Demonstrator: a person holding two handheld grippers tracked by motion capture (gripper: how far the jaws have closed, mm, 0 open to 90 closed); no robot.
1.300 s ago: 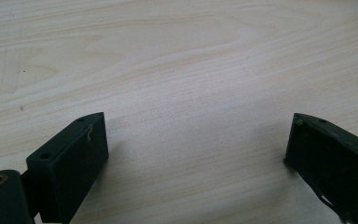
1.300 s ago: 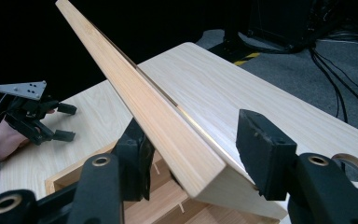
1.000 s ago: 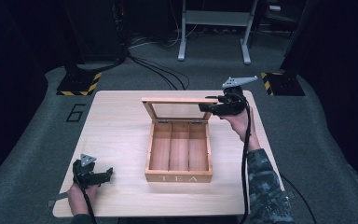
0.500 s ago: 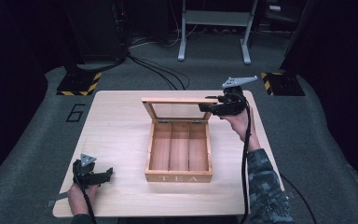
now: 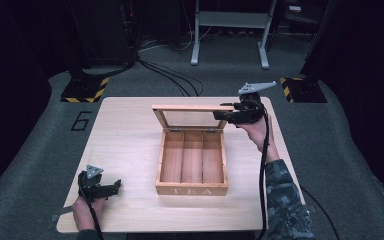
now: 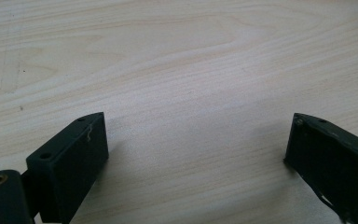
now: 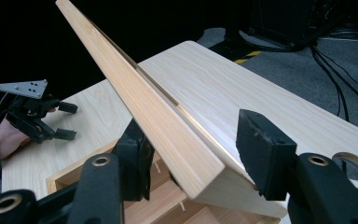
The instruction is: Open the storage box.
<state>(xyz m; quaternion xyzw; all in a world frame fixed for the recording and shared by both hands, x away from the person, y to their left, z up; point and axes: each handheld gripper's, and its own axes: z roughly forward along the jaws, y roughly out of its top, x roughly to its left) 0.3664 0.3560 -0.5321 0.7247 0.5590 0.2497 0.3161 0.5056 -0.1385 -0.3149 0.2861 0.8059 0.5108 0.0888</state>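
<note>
A wooden tea box point(image 5: 192, 190) with three bare compartments stands in the middle of the table point(image 5: 130, 140). Its glass-paned lid point(image 5: 190, 118) is raised at the back, tilted a little past upright. My right gripper point(image 5: 221, 111) is shut on the lid's top right corner. In the right gripper view the lid's edge point(image 7: 158, 121) runs between the two pads of that gripper point(image 7: 198, 151). My left gripper point(image 5: 116, 186) rests at the table's near left corner, open, and its jaws point(image 6: 196, 140) stand wide apart over bare wood. The right gripper view also shows this left gripper point(image 7: 67, 121) far off.
A round hole point(image 7: 352, 164) is cut in the tabletop near the right hand. Behind the table, on the grey floor, are a metal stand point(image 5: 230, 30), cables point(image 5: 170, 80) and yellow-black striped base plates point(image 5: 85, 90).
</note>
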